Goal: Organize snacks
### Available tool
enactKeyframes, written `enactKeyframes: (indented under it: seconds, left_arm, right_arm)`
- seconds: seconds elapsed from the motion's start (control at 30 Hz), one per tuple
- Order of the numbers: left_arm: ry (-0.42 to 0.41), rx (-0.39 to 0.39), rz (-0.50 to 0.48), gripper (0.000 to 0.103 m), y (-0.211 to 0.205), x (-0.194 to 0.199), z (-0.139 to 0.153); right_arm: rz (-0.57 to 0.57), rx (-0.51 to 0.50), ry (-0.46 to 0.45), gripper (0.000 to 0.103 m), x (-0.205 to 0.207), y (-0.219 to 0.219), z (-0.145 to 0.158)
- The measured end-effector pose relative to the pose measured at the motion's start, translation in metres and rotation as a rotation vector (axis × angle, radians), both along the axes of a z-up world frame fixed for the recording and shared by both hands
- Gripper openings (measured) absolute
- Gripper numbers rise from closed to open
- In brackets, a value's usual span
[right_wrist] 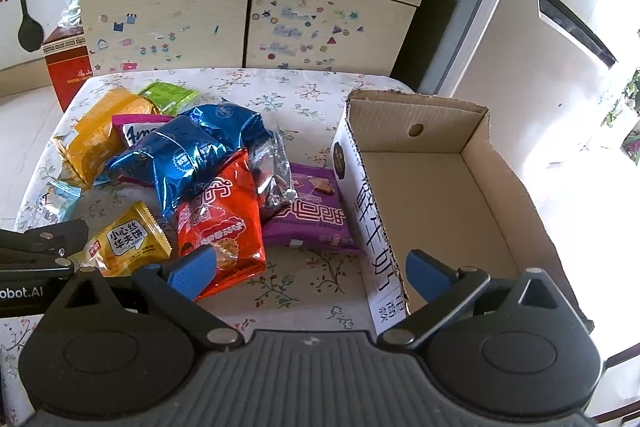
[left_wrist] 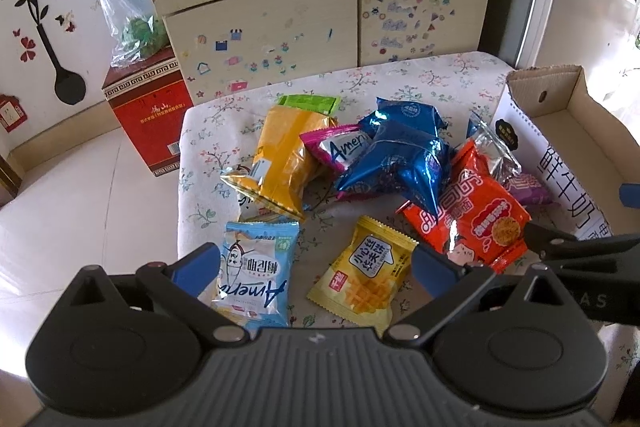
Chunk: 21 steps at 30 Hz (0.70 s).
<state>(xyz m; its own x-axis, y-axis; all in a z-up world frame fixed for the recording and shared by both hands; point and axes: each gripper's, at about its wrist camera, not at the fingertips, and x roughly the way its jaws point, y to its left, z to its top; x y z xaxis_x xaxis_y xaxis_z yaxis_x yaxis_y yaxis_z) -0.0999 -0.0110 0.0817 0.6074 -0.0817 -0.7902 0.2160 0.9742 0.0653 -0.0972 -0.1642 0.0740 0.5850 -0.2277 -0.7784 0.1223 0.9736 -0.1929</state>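
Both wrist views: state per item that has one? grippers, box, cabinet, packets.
left gripper: open, holding nothing
right gripper: open, holding nothing
cardboard box: open-topped, empty as far as visible
cabinet doors: shut
small yellow packet: sealed, lying flat on the table
red packet: sealed, on the table outside the box
purple packet: lying flat beside the box wall

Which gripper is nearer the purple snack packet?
Right. The right gripper hovers open just in front of the purple snack packet, which lies against the cardboard box. The left gripper is open over the yellow waffle packet, farther left.
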Motion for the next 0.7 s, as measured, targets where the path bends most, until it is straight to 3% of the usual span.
enactKeyframes:
  seconds: [0.33,0.53,0.7]
  left_arm:
    - [0.016,-0.045,-0.012,0.101,0.008,-0.001,-0.004]
    - [-0.014,-0.082,0.057,0.101,0.031,0.006,0.002]
    - [0.034,-0.095,0.109,0.1,0.052,0.022,-0.007]
  right_arm:
    - [0.026,0.022,-0.006,0.103,-0.001,0.001,-0.002]
    - [0.055,0.151,-0.036,0.103,-0.007,-0.01,0.008]
    - [0.053,0.292,-0.021,0.103,-0.011,-0.023,0.008]
